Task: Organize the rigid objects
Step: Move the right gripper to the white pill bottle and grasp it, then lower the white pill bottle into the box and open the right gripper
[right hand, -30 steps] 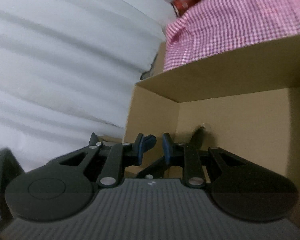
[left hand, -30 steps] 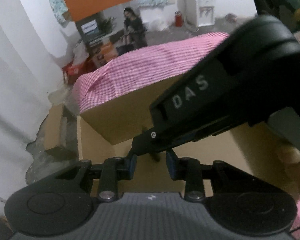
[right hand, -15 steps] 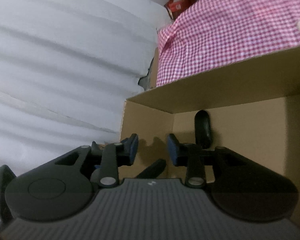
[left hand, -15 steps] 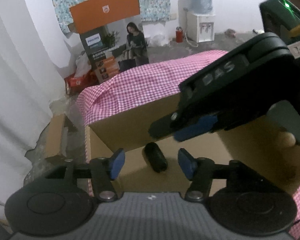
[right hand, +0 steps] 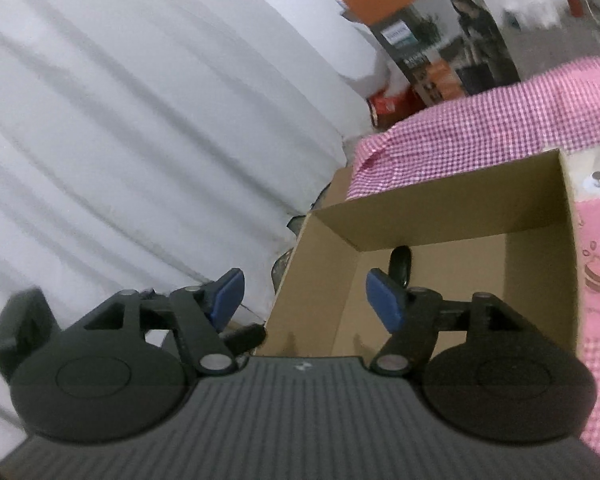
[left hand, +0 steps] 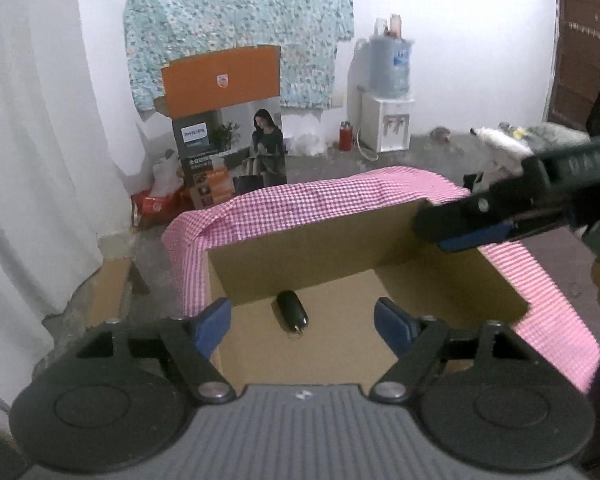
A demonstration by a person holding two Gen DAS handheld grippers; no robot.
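A small black cylindrical object lies on the floor of an open cardboard box, near its far wall. It also shows in the right wrist view inside the same box. My left gripper is open and empty, above the box's near edge. My right gripper is open and empty, above the box's left wall. The right gripper also shows at the right of the left wrist view.
A pink checked cloth lies under and around the box. A white curtain hangs at the left. A Philips carton and a water dispenser stand on the floor behind.
The black object left the left gripper's jaws and now lies in the box. Both grippers opened wide and drew up and back from the box.
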